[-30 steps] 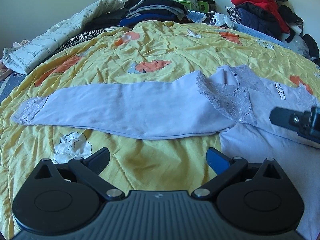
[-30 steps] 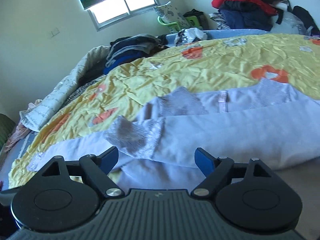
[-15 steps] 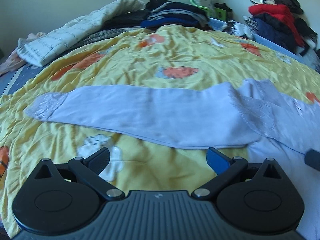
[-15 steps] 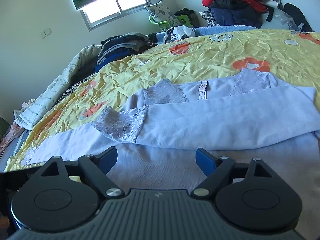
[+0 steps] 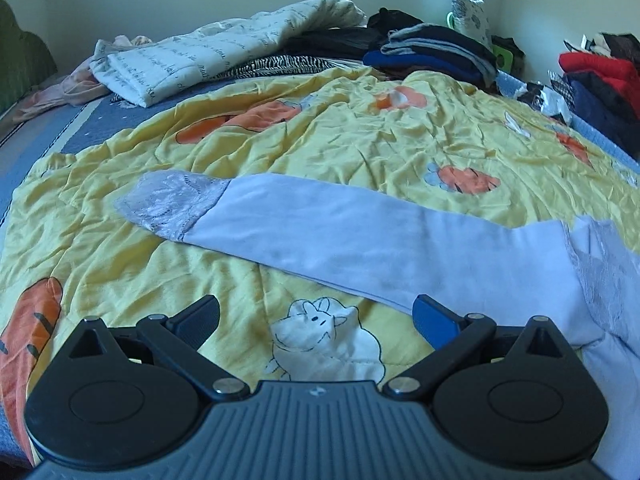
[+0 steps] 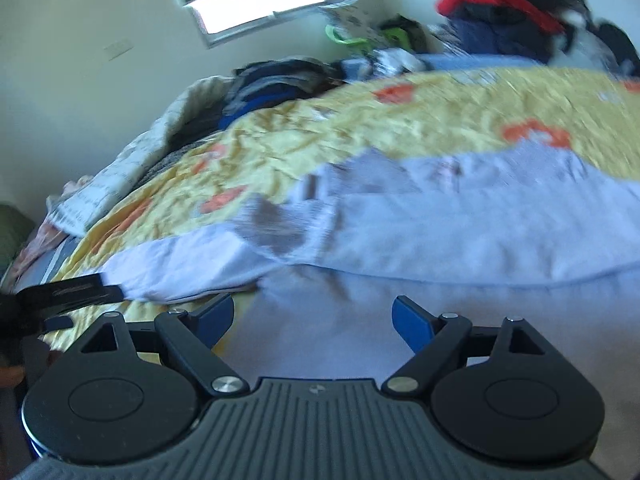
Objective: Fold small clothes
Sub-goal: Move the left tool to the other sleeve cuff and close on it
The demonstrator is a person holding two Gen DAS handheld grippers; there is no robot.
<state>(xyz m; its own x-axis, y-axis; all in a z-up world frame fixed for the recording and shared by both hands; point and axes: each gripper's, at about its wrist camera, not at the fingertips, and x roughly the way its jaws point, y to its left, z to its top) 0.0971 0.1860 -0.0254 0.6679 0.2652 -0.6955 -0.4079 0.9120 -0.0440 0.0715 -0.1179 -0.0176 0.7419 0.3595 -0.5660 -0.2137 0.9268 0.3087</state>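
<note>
Garment: a pale lilac top lies flat on the bed, on the yellow quilt. In the right wrist view it fills the near middle.
Long axis: the outstretched sleeve runs across the left wrist view, from the body of the top at the right edge out to the left and slightly away.
Which way it points: the cuff is the far left end of the sleeve; the shoulder end is at the right.
Second sleeve: in the right wrist view, another sleeve is folded across the chest, its lace cuff pointing left.
Fabric: smooth, soft, matte knit with few creases; the cuffs and shoulder panels are semi-sheer lace, greyer than the rest.
Quilt: crinkled, thin yellow cotton with orange and white cartoon prints, among them a white sheep.
Left gripper: jaws wide apart, nothing between them; it hovers over the sheep print just short of the sleeve's near edge.
Right gripper: jaws wide apart, nothing gripped; it hangs over the body of the top. This view is blurred.
Background: folded dark clothes, a white quilted blanket and a red and navy pile lie along the far side of the bed.
</note>
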